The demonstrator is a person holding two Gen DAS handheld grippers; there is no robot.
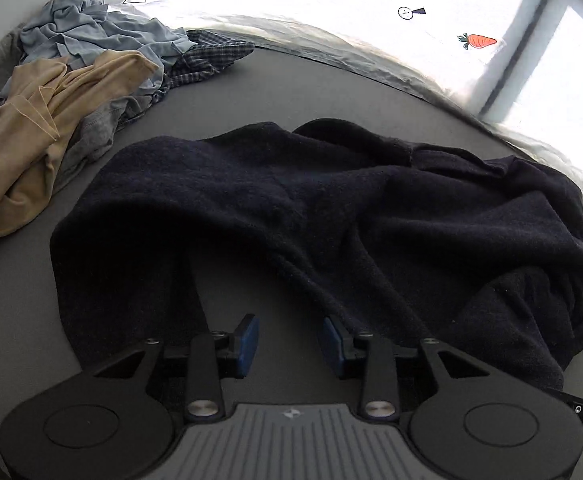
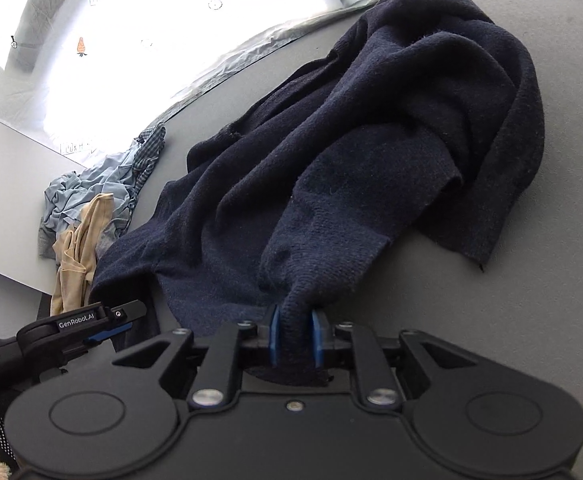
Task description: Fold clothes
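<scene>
Grey table point(image 1: 19, 320) | right jaws clamp navy sweater point(image 2: 351, 152) | left jaws parted, empty

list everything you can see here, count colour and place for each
dark garment: one, navy knit, crumpled mid-table
tan garment: one, beige, in the pile left of the navy one
light blue garment: one, pale blue, back of the pile
checked garment: one, dark plaid, pile's right edge
table: one, grey, under all the clothes
carrot sticker: orange, on the white backdrop
left gripper: black, blue pads, open, nothing between them
right gripper: black, blue pads, shut on the navy garment's edge
</scene>
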